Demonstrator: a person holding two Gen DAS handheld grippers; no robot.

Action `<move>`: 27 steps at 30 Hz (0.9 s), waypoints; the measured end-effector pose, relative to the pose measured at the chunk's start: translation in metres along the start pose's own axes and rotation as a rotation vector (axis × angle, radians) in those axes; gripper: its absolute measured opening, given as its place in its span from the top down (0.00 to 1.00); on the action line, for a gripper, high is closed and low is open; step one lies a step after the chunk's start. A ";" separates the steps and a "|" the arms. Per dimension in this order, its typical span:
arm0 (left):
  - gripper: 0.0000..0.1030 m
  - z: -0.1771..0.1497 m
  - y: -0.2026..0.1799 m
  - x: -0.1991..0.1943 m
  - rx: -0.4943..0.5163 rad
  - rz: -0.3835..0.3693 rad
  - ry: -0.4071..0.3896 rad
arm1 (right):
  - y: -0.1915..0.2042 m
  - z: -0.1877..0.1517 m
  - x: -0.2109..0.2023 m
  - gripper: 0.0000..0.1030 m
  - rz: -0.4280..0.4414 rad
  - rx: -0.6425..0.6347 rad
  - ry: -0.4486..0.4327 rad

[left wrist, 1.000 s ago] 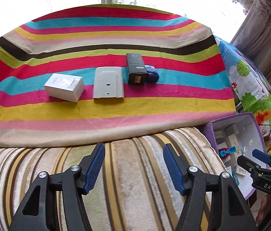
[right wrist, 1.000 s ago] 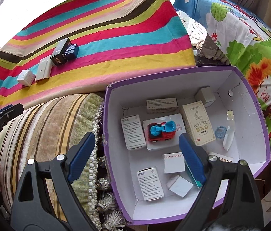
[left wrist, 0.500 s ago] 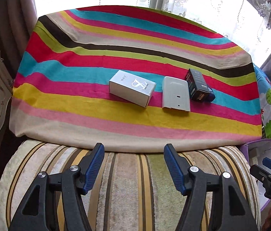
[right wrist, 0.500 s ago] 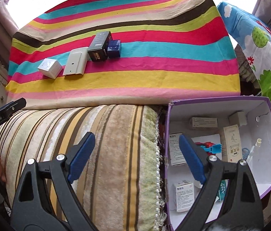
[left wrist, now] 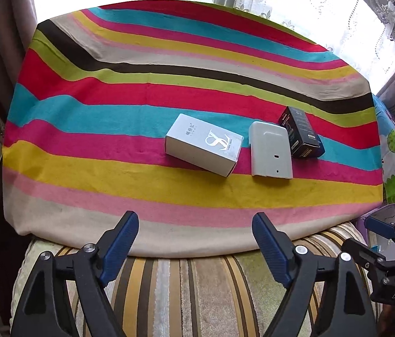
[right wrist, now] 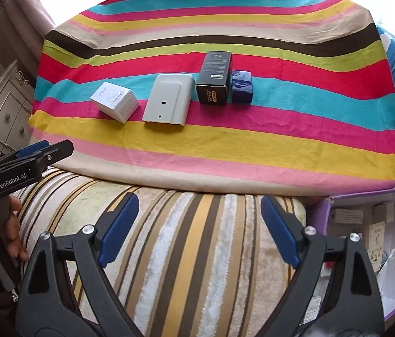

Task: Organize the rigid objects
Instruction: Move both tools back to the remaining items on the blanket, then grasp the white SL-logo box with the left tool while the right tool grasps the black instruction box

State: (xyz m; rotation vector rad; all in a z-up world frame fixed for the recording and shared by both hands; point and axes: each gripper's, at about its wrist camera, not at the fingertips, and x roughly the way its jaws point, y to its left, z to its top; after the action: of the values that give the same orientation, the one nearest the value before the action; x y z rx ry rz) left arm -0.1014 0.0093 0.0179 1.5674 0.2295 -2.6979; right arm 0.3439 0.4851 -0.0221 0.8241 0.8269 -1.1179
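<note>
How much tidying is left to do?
Some is done: small boxes already lie in the purple box. Nothing is in hand; the left gripper and right gripper are both open and empty. Left on the striped cloth: white box, grey case, black box, blue box.

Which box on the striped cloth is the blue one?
The small blue box, rightmost in the row, touching the black box; the others are white.
</note>
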 end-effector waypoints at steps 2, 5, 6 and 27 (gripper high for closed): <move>0.16 0.008 -0.004 0.007 0.028 -0.007 0.011 | 0.004 0.006 0.006 0.12 0.010 -0.001 -0.002; 0.14 0.018 -0.009 0.020 0.055 -0.012 0.035 | 0.009 0.016 0.015 0.12 0.015 -0.003 -0.002; 0.14 0.021 -0.010 0.024 0.061 -0.017 0.042 | 0.010 0.019 0.017 0.12 0.019 -0.002 -0.003; 0.00 0.058 -0.028 0.075 0.148 0.015 0.064 | 0.002 0.078 0.058 0.12 -0.038 0.034 -0.030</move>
State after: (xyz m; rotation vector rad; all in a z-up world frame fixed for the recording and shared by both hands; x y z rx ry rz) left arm -0.1913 0.0340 -0.0151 1.6874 0.0180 -2.7124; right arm 0.3698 0.3929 -0.0371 0.8205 0.8040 -1.1780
